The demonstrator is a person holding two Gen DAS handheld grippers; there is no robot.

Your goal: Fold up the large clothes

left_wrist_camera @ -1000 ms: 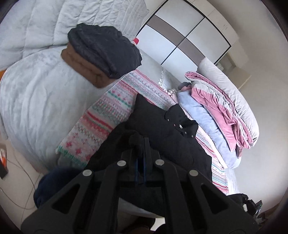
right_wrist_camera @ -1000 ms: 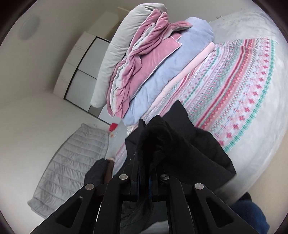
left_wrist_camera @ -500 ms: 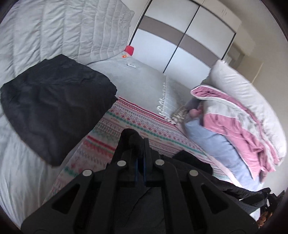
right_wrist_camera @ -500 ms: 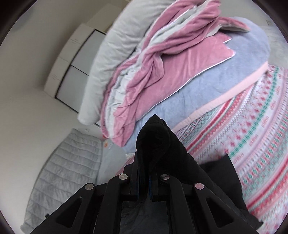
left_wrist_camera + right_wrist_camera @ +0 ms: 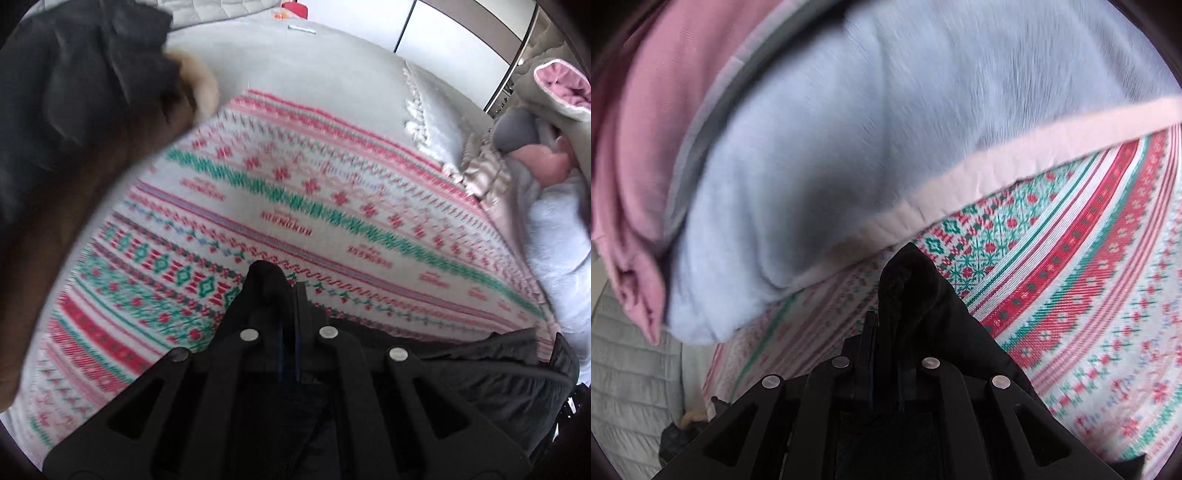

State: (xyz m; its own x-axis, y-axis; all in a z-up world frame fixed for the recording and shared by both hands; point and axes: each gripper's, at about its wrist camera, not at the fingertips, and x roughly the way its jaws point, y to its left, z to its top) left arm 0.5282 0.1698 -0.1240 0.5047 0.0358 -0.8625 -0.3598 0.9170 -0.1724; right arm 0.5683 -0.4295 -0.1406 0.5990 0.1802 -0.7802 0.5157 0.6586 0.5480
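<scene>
Left wrist view shows the left claw (image 5: 286,295) low over the bed, its jaws pinched nearly together on a bunched corner of the black garment (image 5: 480,373), which trails off to the right along the lower edge of the patterned blanket (image 5: 295,192). That blanket, banded in red, green and white, is spread across the grey bedcover (image 5: 332,70). At the upper left sits a dark folded pile (image 5: 74,74) with something brown and a pale fleecy edge under it, all blurred. A heap of bedding (image 5: 554,155) in pink and pale blue rises at the right edge, and wardrobe doors (image 5: 461,26) stand behind.

Right wrist view has the right claw (image 5: 882,325) likewise clamped on the black garment (image 5: 923,295), a peak of cloth sticking up past the fingertips and the rest draping down the right side of the claw. It hangs just above the patterned blanket (image 5: 1089,295), close under the pale blue blanket (image 5: 886,129) with its pink hem; a pink velvety layer (image 5: 639,129) lies above that at the left.
</scene>
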